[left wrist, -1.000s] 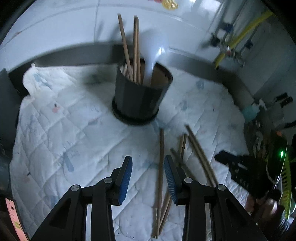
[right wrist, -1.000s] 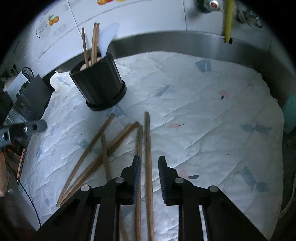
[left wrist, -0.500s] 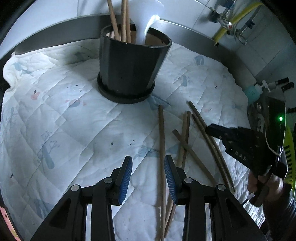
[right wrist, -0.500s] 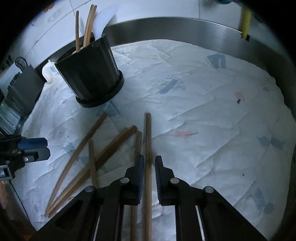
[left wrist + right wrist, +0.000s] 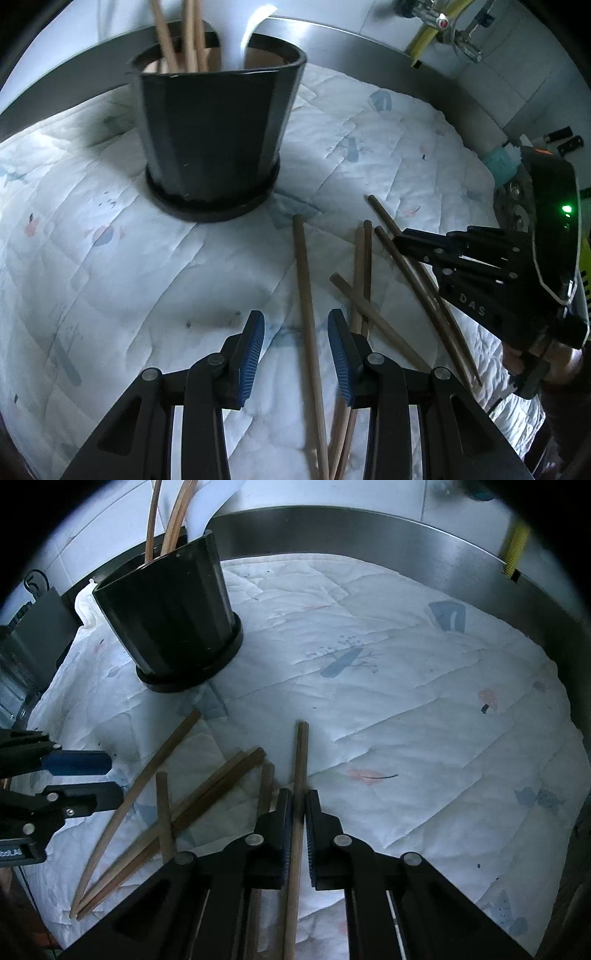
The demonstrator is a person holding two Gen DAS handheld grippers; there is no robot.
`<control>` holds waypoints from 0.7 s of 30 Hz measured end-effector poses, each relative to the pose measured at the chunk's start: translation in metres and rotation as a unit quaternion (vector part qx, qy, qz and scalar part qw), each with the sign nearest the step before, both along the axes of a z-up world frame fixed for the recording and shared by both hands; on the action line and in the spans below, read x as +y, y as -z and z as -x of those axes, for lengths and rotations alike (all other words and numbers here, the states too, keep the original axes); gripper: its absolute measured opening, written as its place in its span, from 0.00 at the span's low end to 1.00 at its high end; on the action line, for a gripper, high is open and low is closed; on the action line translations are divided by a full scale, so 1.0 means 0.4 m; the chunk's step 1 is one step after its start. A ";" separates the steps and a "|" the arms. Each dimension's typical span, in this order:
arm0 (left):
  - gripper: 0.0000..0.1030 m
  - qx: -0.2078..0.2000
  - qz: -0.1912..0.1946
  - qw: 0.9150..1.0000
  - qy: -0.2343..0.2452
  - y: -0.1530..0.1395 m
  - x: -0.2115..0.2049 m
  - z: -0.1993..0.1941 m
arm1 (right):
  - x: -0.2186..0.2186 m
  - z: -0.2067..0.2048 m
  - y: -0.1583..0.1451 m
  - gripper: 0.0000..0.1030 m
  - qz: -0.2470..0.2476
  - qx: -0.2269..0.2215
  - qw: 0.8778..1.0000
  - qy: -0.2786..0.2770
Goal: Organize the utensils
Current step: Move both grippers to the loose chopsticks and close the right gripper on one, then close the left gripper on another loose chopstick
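Several wooden chopsticks lie loose on a white quilted cloth point(image 5: 110, 295). A black holder point(image 5: 210, 140) point(image 5: 166, 616) stands upright behind them, with chopsticks and a white spoon point(image 5: 251, 40) in it. My right gripper point(image 5: 298, 797) points down at the cloth; its jaws are closing the last bit and its pads press on both sides of one chopstick point(image 5: 300, 760). My left gripper point(image 5: 295, 323) is open low over the cloth. A single chopstick point(image 5: 303, 280) runs between its blue pads without touching them. Each gripper shows in the other's view: the right gripper point(image 5: 400, 240) and the left gripper point(image 5: 110, 777).
A steel rim point(image 5: 369, 528) curves round the far edge of the cloth, with white tiles behind. A yellow pipe point(image 5: 432, 33) and valves stand at the back right. A dark box point(image 5: 40, 627) sits left of the holder. A hand point(image 5: 517, 362) holds the right gripper.
My left gripper sank toward the cloth and now straddles one chopstick. The right gripper's jaws narrowed and shut on the chopstick that lay between them.
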State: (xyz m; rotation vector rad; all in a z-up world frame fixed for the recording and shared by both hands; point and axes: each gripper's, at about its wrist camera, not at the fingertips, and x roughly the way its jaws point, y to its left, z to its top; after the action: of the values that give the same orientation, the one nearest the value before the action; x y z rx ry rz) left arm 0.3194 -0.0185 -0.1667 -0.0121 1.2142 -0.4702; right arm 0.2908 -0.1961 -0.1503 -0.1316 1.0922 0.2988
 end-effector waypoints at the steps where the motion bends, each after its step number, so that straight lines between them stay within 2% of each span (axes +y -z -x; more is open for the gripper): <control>1: 0.38 -0.001 -0.001 1.000 0.002 0.002 -0.006 -0.003 | -0.003 0.001 -0.001 0.09 0.000 0.000 1.000 0.003; 11: 0.37 -0.001 -0.015 1.000 0.020 0.036 -0.066 -0.056 | -0.071 0.024 -0.033 0.09 -0.013 -0.008 0.999 0.037; 14: 0.34 -0.009 -0.023 0.999 0.027 0.040 -0.082 -0.061 | -0.082 0.031 -0.048 0.09 -0.017 -0.014 0.999 0.042; 17: 0.26 -0.015 -0.031 0.999 0.030 0.041 -0.093 -0.067 | -0.083 0.031 -0.059 0.09 -0.021 -0.020 0.999 0.044; 21: 0.09 -0.025 -0.040 0.998 0.029 0.045 -0.093 -0.063 | -0.087 0.042 -0.081 0.09 -0.025 -0.028 0.998 0.043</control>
State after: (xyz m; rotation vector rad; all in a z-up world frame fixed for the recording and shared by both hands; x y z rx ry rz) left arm 0.3445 -0.0555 -0.1847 0.1024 1.1864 -0.4703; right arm 0.2738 -0.2307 -0.1181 -0.0476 1.0318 0.2429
